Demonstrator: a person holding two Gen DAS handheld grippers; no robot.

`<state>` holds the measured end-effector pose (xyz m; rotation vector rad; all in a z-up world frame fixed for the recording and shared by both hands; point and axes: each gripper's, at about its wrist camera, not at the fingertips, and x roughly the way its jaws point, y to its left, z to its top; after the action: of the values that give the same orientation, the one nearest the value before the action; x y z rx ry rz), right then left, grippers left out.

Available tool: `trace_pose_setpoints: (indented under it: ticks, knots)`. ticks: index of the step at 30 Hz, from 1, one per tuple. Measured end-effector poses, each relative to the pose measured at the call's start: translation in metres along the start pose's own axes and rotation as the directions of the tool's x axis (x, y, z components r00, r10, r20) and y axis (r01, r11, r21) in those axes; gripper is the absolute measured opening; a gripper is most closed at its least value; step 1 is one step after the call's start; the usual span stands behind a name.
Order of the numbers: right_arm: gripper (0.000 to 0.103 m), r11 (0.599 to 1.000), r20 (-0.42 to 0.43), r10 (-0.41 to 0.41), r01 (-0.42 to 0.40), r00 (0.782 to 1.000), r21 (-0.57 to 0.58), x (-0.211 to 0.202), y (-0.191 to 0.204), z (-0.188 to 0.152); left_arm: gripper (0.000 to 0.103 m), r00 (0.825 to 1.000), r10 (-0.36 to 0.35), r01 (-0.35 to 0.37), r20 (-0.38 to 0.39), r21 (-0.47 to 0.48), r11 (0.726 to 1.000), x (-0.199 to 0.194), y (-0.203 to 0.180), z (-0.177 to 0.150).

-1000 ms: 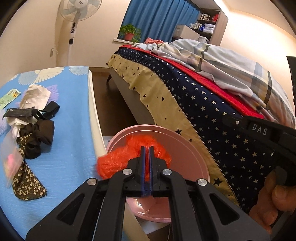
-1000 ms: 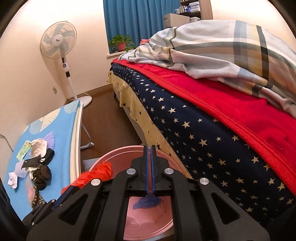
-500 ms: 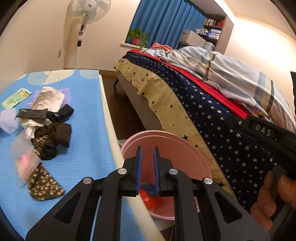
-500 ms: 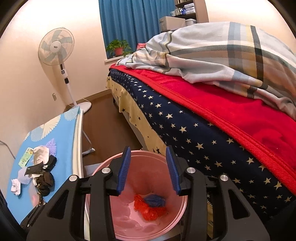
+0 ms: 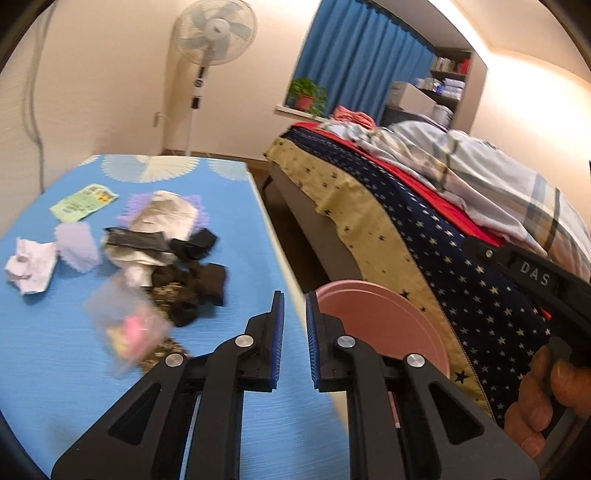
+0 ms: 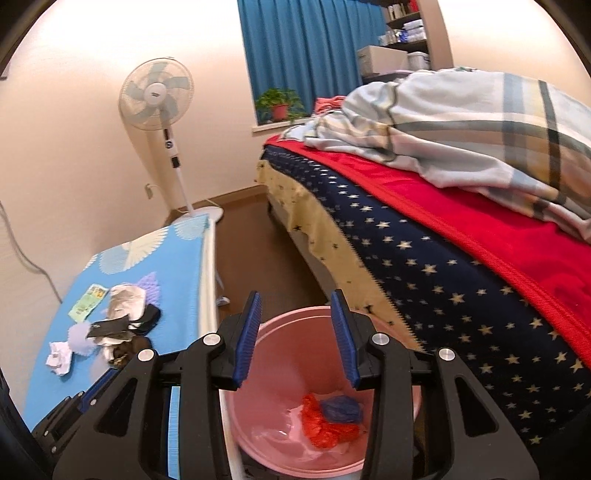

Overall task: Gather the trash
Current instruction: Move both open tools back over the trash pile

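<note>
We have an orange wad (image 6: pixel 325 428) and a blue wad (image 6: pixel 341 408) in the pink bin (image 6: pixel 288 332), both left tongs (image 5: pixel 293 343) and right tongs (image 6: pixel 295 339) gaping empty, and the counter (image 5: pixel 236 221) litter, like the crumpled tissue (image 5: pixel 31 264), left

We see warm indoor light, glare on the cream upper-right wall (image 5: pixel 524 85); fisheye-bent edges, motion blur left view.

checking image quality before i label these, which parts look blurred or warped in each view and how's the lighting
Left wrist view: motion blur smears the clear plastic bag and nearby dark cloth; the left gripper stays sharp; the fan pole bows from fisheye. Right wrist view: mostly sharp, the red and blue trash in the pink bin reads clearly; the bed edge curves. Both: warm, even indoor light.
</note>
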<state>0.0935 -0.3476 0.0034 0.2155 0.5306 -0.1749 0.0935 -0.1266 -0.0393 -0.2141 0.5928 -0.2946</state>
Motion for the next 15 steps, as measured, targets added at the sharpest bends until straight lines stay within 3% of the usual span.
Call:
trace_pose_setpoints:
  ticks: [8,15]
  knots:
    - [0.032,0.989,-0.012,0.136,-0.136,0.991,-0.06,0.007,0.046,-0.011,0.012,0.988,0.151,-0.147,0.036,-0.084,0.986,-0.018,0.047,0.002]
    - [0.029,0.973,-0.073,0.214,-0.219,0.974,-0.069,0.028,0.079,-0.028,0.012,0.955,0.294,-0.284,0.027,-0.185,0.941,-0.031,0.096,-0.003]
